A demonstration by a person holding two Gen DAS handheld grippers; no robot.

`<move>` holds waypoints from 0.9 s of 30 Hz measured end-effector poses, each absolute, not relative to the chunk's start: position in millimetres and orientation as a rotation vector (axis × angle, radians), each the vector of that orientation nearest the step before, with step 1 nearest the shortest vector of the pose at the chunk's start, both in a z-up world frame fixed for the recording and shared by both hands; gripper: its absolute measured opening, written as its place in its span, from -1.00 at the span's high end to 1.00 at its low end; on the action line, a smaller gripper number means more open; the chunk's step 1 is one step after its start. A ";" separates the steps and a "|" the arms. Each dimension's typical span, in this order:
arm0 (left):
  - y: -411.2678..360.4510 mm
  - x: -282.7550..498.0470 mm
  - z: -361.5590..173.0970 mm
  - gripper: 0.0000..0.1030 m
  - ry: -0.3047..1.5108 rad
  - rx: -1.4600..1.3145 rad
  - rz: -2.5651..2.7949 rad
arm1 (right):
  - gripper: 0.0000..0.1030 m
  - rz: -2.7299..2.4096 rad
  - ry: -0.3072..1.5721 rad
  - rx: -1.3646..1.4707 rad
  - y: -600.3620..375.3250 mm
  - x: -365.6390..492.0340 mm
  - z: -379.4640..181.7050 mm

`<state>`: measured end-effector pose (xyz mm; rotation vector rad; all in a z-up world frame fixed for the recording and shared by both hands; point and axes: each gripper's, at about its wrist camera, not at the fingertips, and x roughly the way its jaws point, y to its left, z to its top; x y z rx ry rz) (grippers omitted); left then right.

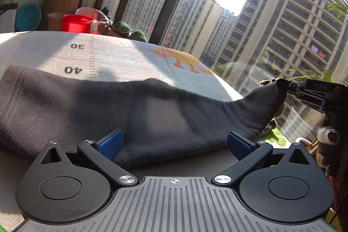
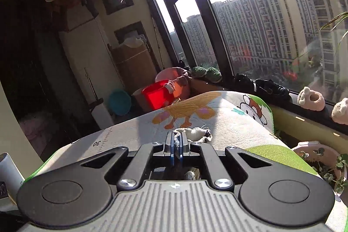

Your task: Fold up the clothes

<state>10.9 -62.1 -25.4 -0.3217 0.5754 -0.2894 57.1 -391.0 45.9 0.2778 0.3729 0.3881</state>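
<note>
In the left wrist view the dark garment (image 1: 121,110) lies along the mat (image 1: 121,53) on the surface, its right end drawn up to a peak by the right gripper (image 1: 282,85); the left gripper (image 1: 174,145) has its jaws wide, one blue pad (image 1: 111,144) at each side of the near hem, pinning nothing. In the right wrist view the right gripper's (image 2: 178,141) jaws are pinched tight on the cloth's edge (image 2: 195,133), so the fold should go well if the left closes on or presses the hem first, and the right then carries its end low across.

Your left wrist view: low, close over mat (image 1: 121,53), facing window (image 1: 250,14) at 12 o'clock. Your right wrist view: higher, tilted, same heading. Both share mat, red bucket (image 2: 156,97), window.
</note>
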 end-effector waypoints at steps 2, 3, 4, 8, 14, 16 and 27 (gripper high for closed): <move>-61.6 9.0 -25.6 -1.00 0.574 -0.327 -0.290 | 0.91 0.373 0.349 0.253 -390.9 55.4 49.9; -61.5 9.1 -25.6 -1.00 0.573 -0.328 -0.291 | 0.91 0.357 0.365 0.261 -394.4 57.2 44.9; -61.4 9.4 -25.7 -1.00 0.573 -0.328 -0.291 | 0.91 0.334 0.393 0.274 -399.5 60.2 35.7; -61.9 9.5 -26.1 -1.00 0.574 -0.324 -0.290 | 0.91 0.180 0.560 0.340 -425.9 74.0 -16.6; -73.1 10.5 -20.9 -1.00 0.600 -0.262 -0.260 | 0.61 0.158 0.562 0.656 -472.8 49.8 -27.4; -85.4 17.8 -10.4 -1.00 0.602 -0.264 -0.314 | 0.28 0.212 0.588 0.777 -477.8 46.7 -32.1; -177.9 74.3 34.0 -1.00 0.619 -0.254 -0.603 | 0.63 0.228 0.679 0.851 -450.4 76.9 -65.1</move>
